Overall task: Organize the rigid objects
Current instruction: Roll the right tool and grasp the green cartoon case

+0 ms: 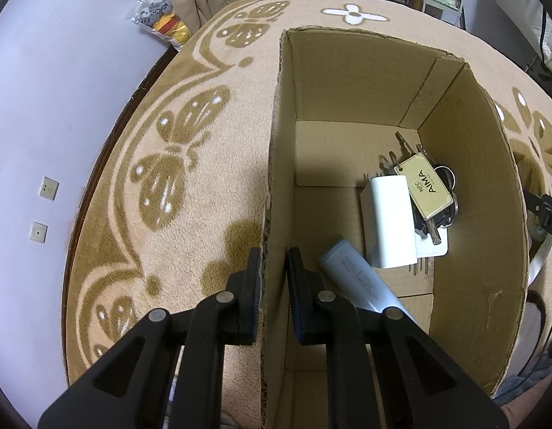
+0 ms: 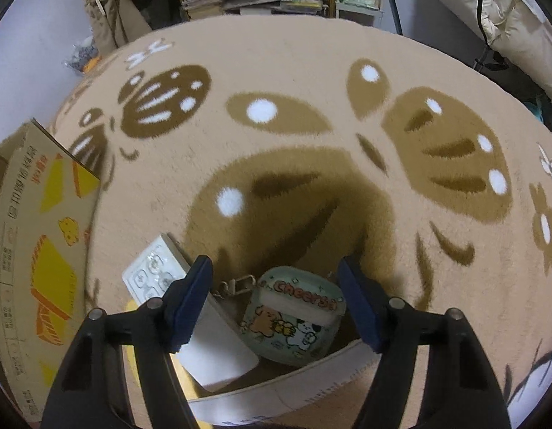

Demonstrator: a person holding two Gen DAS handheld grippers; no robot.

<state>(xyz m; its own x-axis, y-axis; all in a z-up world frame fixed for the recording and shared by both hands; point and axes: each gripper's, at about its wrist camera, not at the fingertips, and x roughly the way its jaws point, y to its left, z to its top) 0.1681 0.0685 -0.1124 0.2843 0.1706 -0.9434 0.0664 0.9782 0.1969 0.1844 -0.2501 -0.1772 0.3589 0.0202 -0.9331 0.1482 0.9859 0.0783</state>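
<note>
**Sorting inventory: cardboard box partly filled, loose items left on the rug**

Already in the box. We count three lots on the floor of the cardboard box (image 1: 347, 82): a white charger block (image 1: 388, 221), a bunch of keys (image 1: 433, 193) with a tan tag reading "NFC AIMA", lying against and partly over the charger, and a pale blue power bank (image 1: 361, 286) lying slantwise near the front wall. A flat white card shows under the keys; we cannot tell what it is.

Still outside. On the butterfly-patterned rug (image 2: 294, 57) we see a small green case printed "Cheers" (image 2: 294, 318) with cartoon dogs and a metal clasp at its upper left corner, and just beside it, to the left, a flat white device (image 2: 190, 307) with a cluster of round lenses or buttons at its far end. Both rest partly on a pale curved rim whose nature we cannot make out.

Grippers. Our left gripper (image 1: 272, 286) straddles the box's left wall, one jaw outside and one inside, drawn near the cardboard; whether it truly pinches it we cannot tell. Our right gripper (image 2: 276, 286) is spread wide and empty, poised above the green case, fingers either side.

Assessment. We judge the job roughly half done, with at least two pieces to move.
</note>
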